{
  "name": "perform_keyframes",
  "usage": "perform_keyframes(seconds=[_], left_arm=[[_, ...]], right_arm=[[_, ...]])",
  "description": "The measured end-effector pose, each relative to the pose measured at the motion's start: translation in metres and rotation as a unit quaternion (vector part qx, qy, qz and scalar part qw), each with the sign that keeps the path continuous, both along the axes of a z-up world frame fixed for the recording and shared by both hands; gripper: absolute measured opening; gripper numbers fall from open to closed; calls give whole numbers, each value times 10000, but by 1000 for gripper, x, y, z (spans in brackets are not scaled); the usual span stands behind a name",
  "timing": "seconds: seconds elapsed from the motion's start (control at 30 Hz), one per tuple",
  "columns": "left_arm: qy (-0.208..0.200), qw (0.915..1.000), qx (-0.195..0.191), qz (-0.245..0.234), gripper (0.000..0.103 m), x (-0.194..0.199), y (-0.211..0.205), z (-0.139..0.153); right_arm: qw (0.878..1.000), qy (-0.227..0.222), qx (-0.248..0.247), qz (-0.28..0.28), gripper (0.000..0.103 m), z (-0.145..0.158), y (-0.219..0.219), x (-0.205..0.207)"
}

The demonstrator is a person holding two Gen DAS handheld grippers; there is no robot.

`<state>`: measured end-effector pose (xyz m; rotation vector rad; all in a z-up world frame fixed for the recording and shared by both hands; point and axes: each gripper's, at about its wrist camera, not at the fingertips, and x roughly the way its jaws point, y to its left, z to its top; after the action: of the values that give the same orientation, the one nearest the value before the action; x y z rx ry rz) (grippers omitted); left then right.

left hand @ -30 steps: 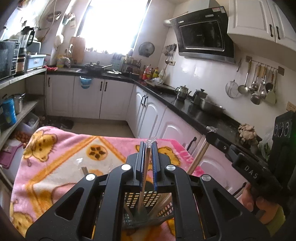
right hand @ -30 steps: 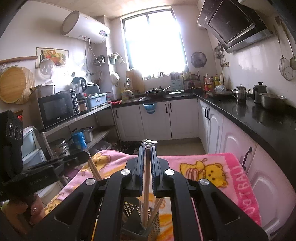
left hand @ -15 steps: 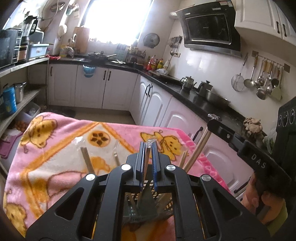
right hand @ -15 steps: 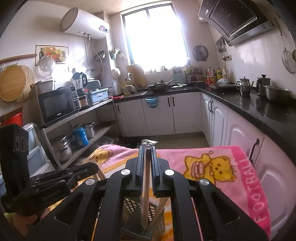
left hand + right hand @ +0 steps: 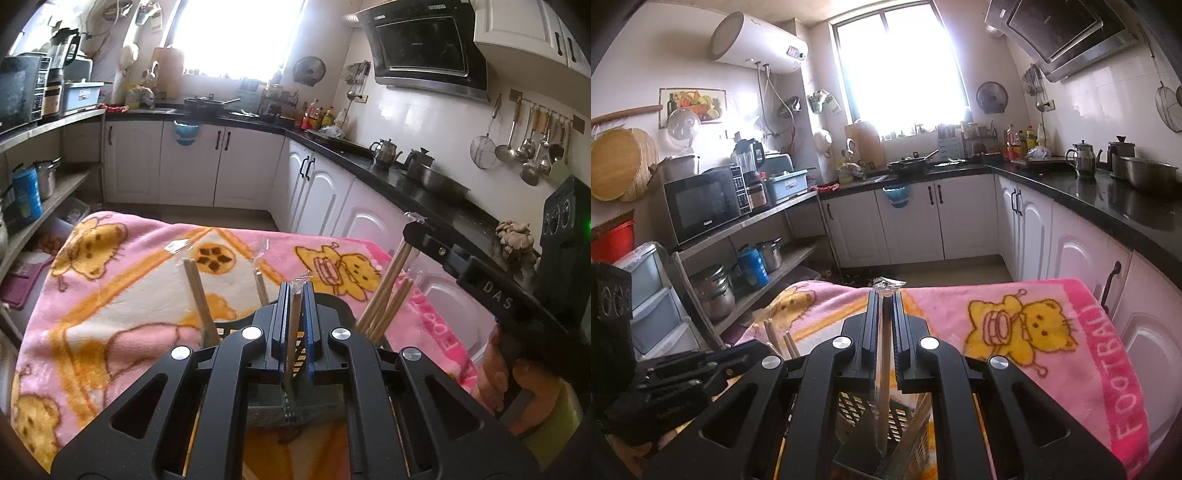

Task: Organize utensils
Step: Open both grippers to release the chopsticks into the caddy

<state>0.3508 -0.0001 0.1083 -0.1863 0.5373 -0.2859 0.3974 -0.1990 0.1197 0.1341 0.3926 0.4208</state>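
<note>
Both grippers were over the black utensil basket [image 5: 334,314] on the pink blanket [image 5: 110,295]. L gripper [image 5: 294,295] was clamped narrow on a wrapped chopstick pair [image 5: 293,332], tip down in the basket. R gripper [image 5: 882,299] likewise pinched another wrapped pair [image 5: 882,369] w/ its lower end inside the basket. More chopsticks [image 5: 384,299] leaned in the basket's right corner.

Narrow kitchen — bright window [image 5: 901,66] at far wall, washed out by daylight. White cabinets [image 5: 908,221] under black counter [image 5: 1108,199]; range hood [image 5: 424,48] right, water heater [image 5: 757,40] high left.
</note>
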Motion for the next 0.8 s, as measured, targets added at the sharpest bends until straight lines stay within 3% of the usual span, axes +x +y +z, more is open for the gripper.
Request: perform_keyframes(seconds=[0.43,0.8], left_arm=[[134,9997,205,43,3,-8,7,-4],[224,9996,136,-48,3,-14,3,-11]], right_arm=[[9987,445,-247,-24,7,-27,-4,10],[9976,585,-375,-36,12,-27,-10,3]])
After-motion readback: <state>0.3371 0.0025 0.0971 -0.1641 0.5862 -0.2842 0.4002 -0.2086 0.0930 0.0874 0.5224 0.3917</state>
